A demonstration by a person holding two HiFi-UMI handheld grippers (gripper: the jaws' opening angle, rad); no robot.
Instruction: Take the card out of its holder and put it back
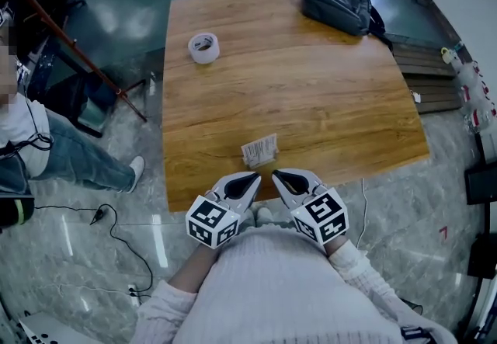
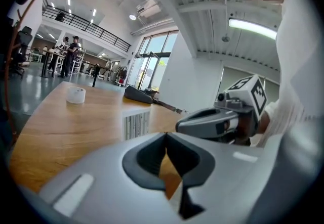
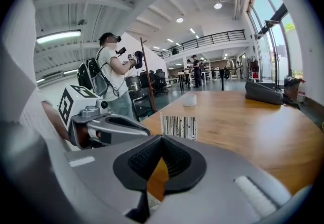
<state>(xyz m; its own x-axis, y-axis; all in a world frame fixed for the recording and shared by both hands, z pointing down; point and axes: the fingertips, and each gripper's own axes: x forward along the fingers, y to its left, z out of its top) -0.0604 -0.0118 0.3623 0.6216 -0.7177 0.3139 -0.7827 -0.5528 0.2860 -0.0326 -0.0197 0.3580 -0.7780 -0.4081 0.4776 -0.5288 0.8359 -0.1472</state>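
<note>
A white card with black barcode stripes (image 1: 259, 151) stands upright near the table's front edge; I cannot make out its holder apart from it. Both grippers hover side by side just short of it, at the table's near edge. My left gripper (image 1: 252, 179) is shut with nothing between its pads, and in the left gripper view (image 2: 166, 134) the card (image 2: 136, 123) stands just beyond its tips. My right gripper (image 1: 278, 177) is also shut and empty, and the card (image 3: 178, 127) shows a little past its tips (image 3: 162, 138).
On the wooden table (image 1: 326, 102) a roll of white tape (image 1: 203, 47) sits at the far left and a black bag (image 1: 339, 2) at the far right corner. A seated person (image 1: 46, 148) is off the table's left side, beside cables on the floor.
</note>
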